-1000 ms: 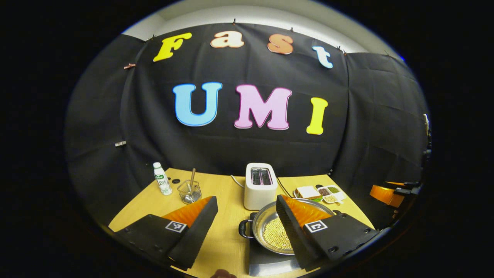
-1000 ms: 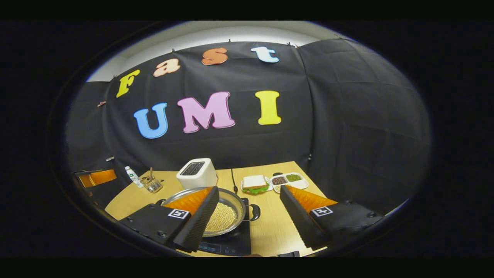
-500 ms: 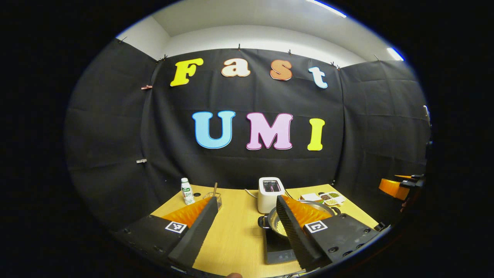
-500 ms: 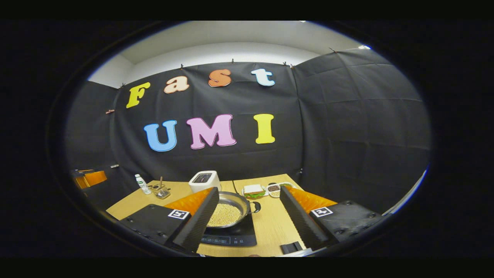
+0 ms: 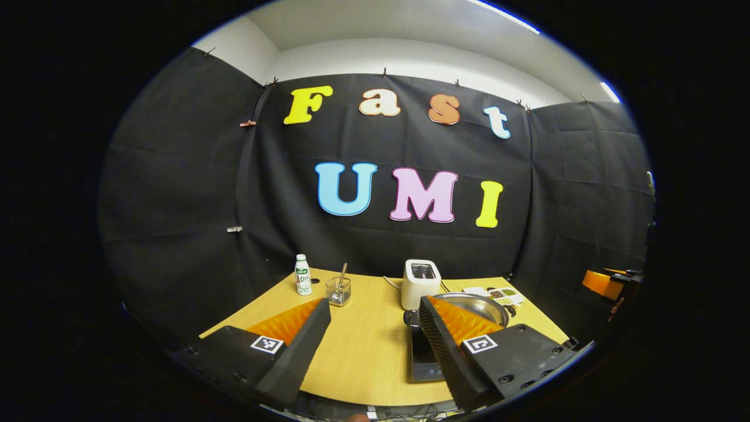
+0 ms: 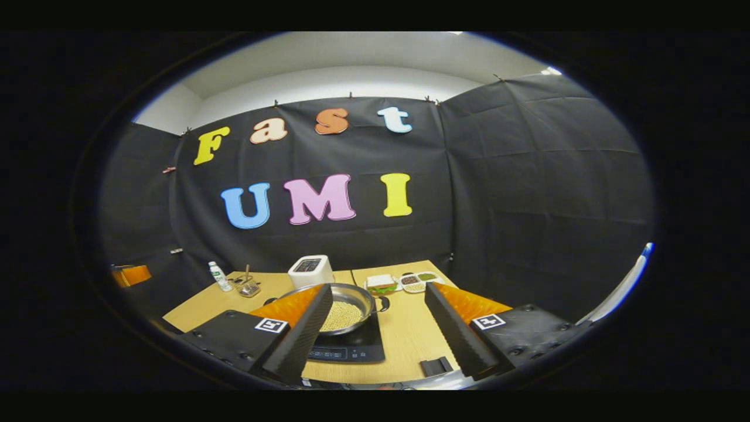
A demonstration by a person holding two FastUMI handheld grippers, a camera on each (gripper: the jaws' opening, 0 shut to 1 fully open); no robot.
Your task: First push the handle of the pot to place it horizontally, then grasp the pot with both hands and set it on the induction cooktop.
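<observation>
The pot (image 6: pixel 343 305) of pale beans was seen resting on the induction cooktop (image 6: pixel 351 349), apparently already set there, with its side handles lying level. Both the left gripper (image 5: pixel 375 346) and the right gripper (image 6: pixel 378 331) were held wide open and empty, the pot lying well beyond the fingers (image 6: pixel 296 343), nearer the toaster (image 6: pixel 310 271) on the counter (image 6: pixel 404 346).

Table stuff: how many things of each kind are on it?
Pot: 1
Cooktop: 1
Toaster: 1
Bottle: 1
Glass cup: 1
Sandwich: 1
Bean tray: 1
Total: 7
</observation>
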